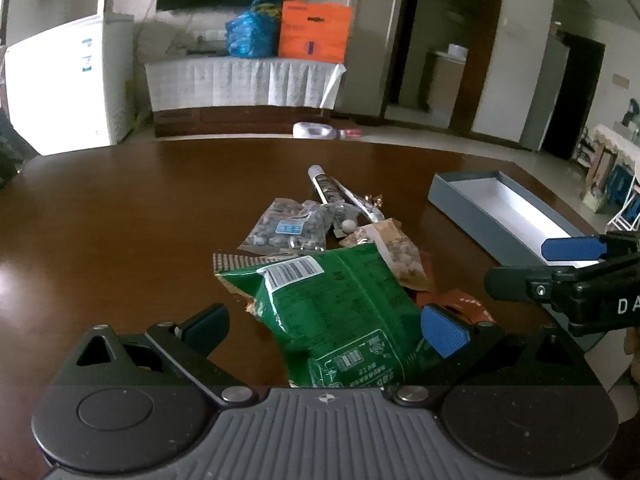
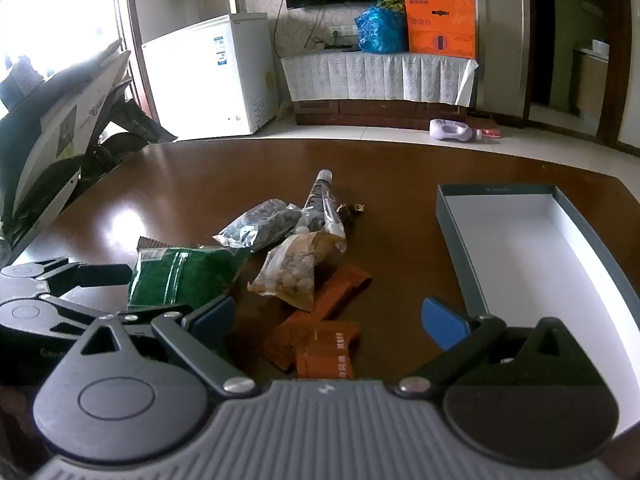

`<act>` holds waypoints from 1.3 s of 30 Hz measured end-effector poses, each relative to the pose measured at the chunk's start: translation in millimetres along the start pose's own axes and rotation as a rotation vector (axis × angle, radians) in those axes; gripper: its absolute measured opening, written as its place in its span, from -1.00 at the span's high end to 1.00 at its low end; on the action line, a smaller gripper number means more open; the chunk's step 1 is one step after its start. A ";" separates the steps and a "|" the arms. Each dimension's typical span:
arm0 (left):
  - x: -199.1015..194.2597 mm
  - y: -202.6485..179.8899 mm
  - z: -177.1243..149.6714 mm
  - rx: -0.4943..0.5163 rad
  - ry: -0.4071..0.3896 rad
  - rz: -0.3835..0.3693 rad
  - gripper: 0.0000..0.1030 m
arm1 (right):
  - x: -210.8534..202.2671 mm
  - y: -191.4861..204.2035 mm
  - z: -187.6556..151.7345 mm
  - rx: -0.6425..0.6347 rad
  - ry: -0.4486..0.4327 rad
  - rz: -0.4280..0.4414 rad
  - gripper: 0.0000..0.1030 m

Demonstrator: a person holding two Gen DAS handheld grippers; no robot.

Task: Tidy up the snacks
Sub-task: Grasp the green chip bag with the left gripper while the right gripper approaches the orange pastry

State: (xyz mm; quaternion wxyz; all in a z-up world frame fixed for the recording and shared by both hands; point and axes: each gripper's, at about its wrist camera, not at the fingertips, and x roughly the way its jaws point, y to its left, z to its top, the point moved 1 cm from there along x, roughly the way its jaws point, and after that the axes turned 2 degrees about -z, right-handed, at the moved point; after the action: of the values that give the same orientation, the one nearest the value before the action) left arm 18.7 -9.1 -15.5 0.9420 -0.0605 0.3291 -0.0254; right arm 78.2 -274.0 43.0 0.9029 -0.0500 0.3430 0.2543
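My left gripper (image 1: 324,322) stands spread wide over the green snack bag (image 1: 336,304), its pads not pressing it. That bag looks light, puffy and slick, so I judge a pinch on its crimped end seam safest. Right of it on the table (image 1: 120,220) lie the clear nut pouch (image 2: 294,268) and flat orange packets (image 2: 320,344), soft and thin. My right gripper (image 2: 326,322) hangs spread above those, empty. Rightmost sits the open box (image 2: 520,240).

Snack packets lie heaped on the brown table (image 2: 192,184) — green bag (image 2: 176,276), orange packets (image 2: 324,344) — between the wide-open right gripper (image 2: 328,320) fingers, empty grey box (image 2: 452,216) beside.
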 end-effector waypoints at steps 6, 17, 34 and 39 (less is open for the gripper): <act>0.6 -3.2 0.5 0.010 0.002 -0.001 -1.00 | 3.8 -1.4 -0.5 -0.002 0.005 -0.002 -0.97; 3.1 -4.2 0.7 0.014 0.004 0.013 -1.00 | 10.6 -4.3 -4.3 -0.003 0.017 -0.019 -0.97; 4.5 -0.1 1.1 -0.004 0.007 0.032 -1.00 | 16.8 -4.1 -8.1 -0.016 0.028 -0.036 -0.97; 4.2 -1.4 1.5 -0.001 0.005 0.029 -1.00 | 17.6 -4.8 -8.9 -0.021 0.031 -0.038 -0.97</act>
State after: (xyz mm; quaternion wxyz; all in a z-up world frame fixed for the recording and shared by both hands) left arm 22.8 -10.7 -16.7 0.9414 -0.0564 0.3322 -0.0118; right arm 86.5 -273.1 24.5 0.9016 -0.0698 0.3531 0.2400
